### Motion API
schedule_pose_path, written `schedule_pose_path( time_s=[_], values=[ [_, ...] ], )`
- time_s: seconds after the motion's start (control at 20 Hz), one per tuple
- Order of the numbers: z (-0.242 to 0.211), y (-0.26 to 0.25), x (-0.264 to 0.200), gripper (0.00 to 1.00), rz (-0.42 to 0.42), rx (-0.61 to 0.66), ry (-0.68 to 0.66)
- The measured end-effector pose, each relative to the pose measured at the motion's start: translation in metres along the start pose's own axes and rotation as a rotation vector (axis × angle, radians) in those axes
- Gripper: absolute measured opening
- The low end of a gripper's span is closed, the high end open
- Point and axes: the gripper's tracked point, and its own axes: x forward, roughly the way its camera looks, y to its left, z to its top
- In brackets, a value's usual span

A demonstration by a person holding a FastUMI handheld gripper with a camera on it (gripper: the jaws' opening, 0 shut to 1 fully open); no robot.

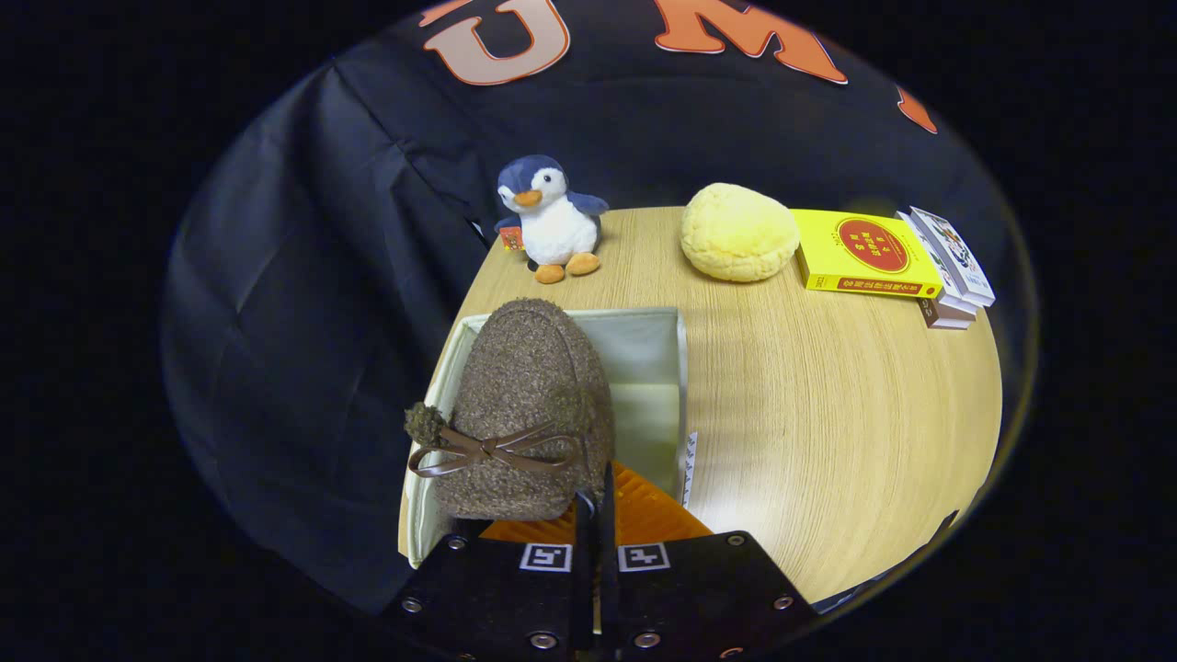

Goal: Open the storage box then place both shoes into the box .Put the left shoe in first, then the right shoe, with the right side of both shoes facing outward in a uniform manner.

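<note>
Tool fingers pressed together, pinching the rear edge of the brown shoe. I see the shoe hanging just ahead of the fingers, toe forward, over the open storage box on the counter.

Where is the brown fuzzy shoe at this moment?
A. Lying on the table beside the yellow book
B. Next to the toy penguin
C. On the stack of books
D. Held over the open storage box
D: the brown shoe hangs over the open storage box, its heel edge pinched in the closed hand-held gripper.
</note>
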Motion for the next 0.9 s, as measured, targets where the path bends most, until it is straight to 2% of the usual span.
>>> schedule_pose_path(
  time_s=[0.25,0.35,0.4,0.7,0.9],
  values=[
    [-0.013,-0.008,0.018,0.04,-0.102,0.004,0.038],
    [-0.014,-0.007,0.015,0.09,-0.119,-0.016,0.032],
    [-0.015,-0.004,0.014,0.15,-0.112,-0.023,0.032],
    [0.002,0.003,-0.015,0.2,-0.027,-0.038,-0.044],
    [0.023,-0.008,-0.054,0.26,-0.006,-0.125,-0.162]
  ],
)
